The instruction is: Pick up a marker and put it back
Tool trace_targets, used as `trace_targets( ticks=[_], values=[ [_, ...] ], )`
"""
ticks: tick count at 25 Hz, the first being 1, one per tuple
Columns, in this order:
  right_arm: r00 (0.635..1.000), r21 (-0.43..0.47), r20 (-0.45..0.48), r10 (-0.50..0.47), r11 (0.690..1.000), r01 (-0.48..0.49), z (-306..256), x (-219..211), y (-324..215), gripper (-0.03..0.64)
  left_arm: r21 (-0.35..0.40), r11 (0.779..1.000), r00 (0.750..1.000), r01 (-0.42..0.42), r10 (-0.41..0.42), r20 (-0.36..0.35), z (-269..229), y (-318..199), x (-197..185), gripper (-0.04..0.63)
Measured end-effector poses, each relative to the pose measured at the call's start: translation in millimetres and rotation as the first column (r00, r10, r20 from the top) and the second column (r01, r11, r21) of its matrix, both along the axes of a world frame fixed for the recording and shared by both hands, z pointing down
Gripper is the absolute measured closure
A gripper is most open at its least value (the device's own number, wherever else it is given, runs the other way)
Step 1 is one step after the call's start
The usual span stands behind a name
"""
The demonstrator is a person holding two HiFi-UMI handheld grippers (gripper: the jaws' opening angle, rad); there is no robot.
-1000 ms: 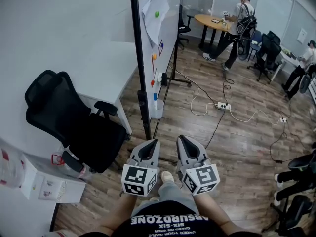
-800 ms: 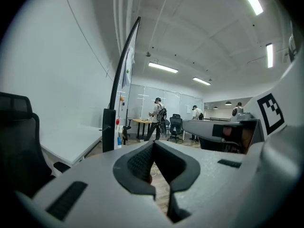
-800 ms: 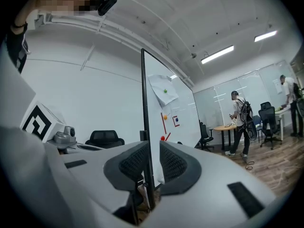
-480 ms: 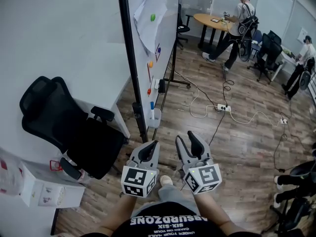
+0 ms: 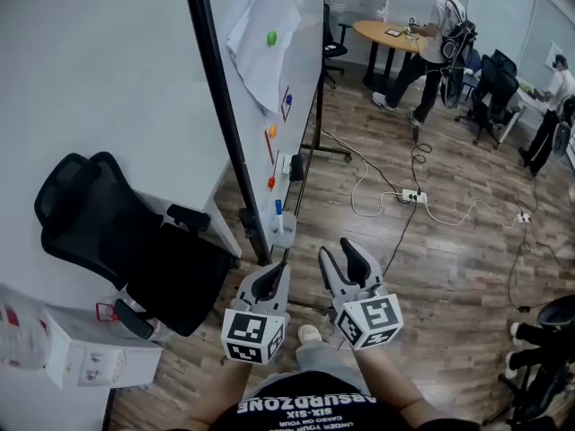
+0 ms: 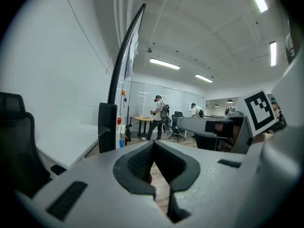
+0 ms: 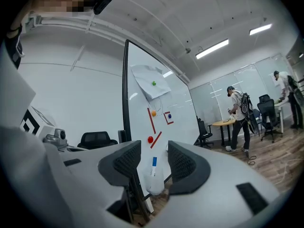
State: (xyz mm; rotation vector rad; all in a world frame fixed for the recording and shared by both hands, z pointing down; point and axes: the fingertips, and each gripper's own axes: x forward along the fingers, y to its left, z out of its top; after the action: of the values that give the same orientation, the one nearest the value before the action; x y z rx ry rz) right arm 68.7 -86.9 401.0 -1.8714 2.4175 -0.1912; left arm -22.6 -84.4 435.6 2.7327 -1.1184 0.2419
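Note:
A marker with a blue cap point(image 5: 278, 210) stands in a clear cup point(image 5: 282, 233) fixed at the foot of the whiteboard point(image 5: 292, 79). In the right gripper view the marker point(image 7: 154, 165) and its cup point(image 7: 155, 185) show between the jaws, but well beyond them. My right gripper point(image 5: 340, 255) point(image 7: 154, 152) is open; its jaws have just been opening, with nothing between them. My left gripper point(image 5: 273, 275) point(image 6: 153, 151) is shut and holds nothing. Both are held side by side, short of the cup.
A black office chair point(image 5: 108, 232) stands left of the whiteboard's dark post point(image 5: 225, 124). A white box point(image 5: 85, 357) lies at lower left. Cables and a power strip point(image 5: 409, 195) lie on the wood floor. People stand by a round table point(image 5: 386, 36) at the back.
The right gripper's jaws went from shut to open. Both grippers moved closer to the whiteboard and the cup. The left gripper stayed shut.

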Motion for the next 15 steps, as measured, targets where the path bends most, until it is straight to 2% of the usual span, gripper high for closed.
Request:
trace_targets(
  ticks=[15],
  values=[
    [0.993, -0.082, 0.02, -0.115, 0.99, 0.116, 36.3, -15.8, -69.4, 0.463, -0.035, 0.997, 0.997, 0.066, -0.064, 0.051, 16.3, -31.9, -2.7, 0.592]
  ],
)
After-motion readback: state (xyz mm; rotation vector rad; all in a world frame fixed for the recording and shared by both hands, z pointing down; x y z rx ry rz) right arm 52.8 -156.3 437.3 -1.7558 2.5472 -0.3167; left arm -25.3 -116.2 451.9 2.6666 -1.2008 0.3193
